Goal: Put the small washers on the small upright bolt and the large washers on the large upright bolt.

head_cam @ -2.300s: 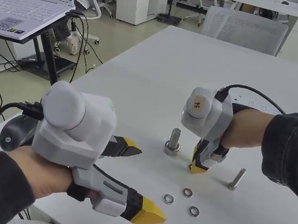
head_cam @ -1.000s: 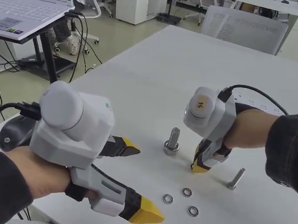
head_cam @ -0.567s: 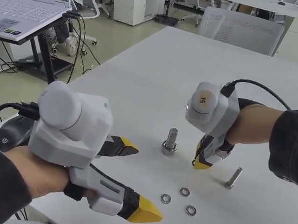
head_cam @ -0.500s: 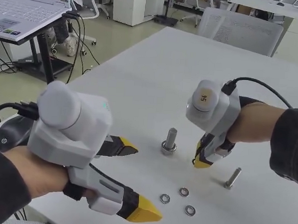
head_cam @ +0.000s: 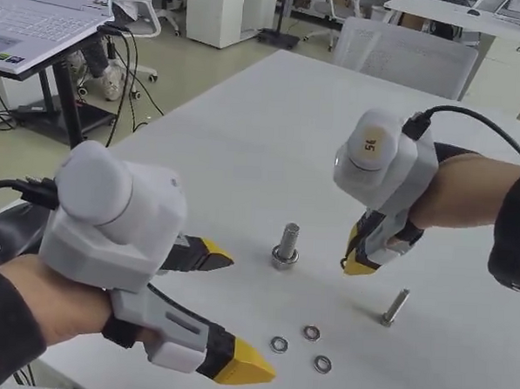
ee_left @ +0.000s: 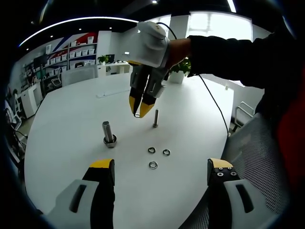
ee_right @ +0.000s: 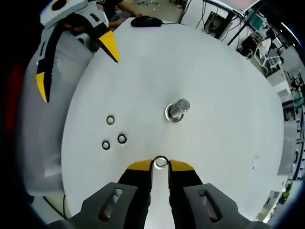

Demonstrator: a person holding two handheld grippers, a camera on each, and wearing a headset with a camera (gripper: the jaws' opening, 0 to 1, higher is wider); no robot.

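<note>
The large upright bolt (head_cam: 285, 245) (ee_left: 108, 133) (ee_right: 177, 109) stands mid-table on the white table (head_cam: 246, 133), with a ring at its base. To its right is the thin small bolt (head_cam: 394, 307) (ee_left: 155, 118). Three small washers (head_cam: 311, 332) (ee_left: 153, 165) (ee_right: 122, 139) lie flat in front of the bolts. My right gripper (head_cam: 357, 265) (ee_left: 138, 110) (ee_right: 160, 164) hovers above the table between the two bolts, shut on a washer (ee_right: 160, 162) at its yellow tips. My left gripper (head_cam: 232, 313) (ee_left: 161, 164) (ee_right: 78, 71) is open at the near left, with nothing between its jaws.
A laptop (head_cam: 34, 13) sits on a stand beyond the table's left edge, and a black mouse (head_cam: 1, 233) (ee_right: 147, 21) lies by my left hand. A grey chair (head_cam: 407, 54) stands at the far side. A black cable (head_cam: 473, 118) trails from the right gripper.
The right gripper has lifted off the table beside the large bolt with the washer in its tips. The left gripper has held still. The head camera has shifted slightly.
</note>
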